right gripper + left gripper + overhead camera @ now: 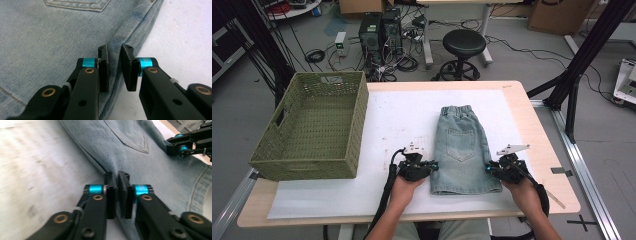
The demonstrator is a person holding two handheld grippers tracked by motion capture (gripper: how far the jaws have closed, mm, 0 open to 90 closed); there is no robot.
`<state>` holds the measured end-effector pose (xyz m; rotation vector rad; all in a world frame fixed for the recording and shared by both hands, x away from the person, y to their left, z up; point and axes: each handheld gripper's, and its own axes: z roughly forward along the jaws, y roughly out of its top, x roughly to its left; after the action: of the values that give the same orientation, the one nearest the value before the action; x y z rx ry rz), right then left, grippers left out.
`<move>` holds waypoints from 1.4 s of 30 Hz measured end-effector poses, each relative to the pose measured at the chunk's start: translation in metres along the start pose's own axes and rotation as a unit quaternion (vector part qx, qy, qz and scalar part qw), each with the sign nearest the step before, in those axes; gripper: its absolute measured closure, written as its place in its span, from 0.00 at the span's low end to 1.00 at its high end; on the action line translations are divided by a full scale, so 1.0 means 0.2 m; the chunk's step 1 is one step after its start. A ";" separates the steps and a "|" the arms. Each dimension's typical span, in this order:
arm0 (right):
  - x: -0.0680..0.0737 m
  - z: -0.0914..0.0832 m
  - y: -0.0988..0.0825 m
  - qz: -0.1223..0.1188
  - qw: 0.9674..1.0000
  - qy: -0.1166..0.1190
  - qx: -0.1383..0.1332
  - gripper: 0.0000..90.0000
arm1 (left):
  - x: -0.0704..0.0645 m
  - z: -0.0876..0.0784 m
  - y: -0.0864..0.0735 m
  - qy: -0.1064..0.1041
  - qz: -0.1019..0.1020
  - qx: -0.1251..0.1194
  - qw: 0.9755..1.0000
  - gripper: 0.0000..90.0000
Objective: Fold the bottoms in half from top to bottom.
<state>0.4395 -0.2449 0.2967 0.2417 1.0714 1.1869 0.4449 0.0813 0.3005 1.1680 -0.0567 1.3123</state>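
Near the desk's front edge, denim shorts [464,150] lie flat; my left gripper [117,178] and right gripper [115,51] pinch opposite side seams. Shallow bites risk slipping when lifted.

Lab: PC towers [381,31] w/ cables on floor, black rig frame [584,55].

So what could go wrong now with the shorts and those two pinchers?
The left gripper pinches just the thin side edge of the denim shorts, so the fold might slip out when lifted. The right gripper also bites near the other edge; uneven lifting could skew the shorts. The woven basket overhangs the table's left side, so a bump might tip it.
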 end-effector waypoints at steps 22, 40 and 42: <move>-0.14 0.14 0.15 0.076 0.997 0.006 -0.009 0.74 | 0.05 0.14 0.07 0.019 -0.047 -0.002 0.999 0.60; 0.01 0.07 0.07 0.031 0.998 0.061 -0.016 0.87 | -0.01 -0.07 -0.09 0.015 -0.015 -0.006 1.000 0.90; 0.04 0.05 0.06 0.024 0.997 0.068 -0.015 0.87 | -0.02 -0.12 -0.13 0.016 -0.011 -0.007 1.000 0.90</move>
<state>0.4404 -0.2291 0.3053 0.1660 1.1713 1.2752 0.4487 0.0997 0.2702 1.1324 -0.0288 1.3094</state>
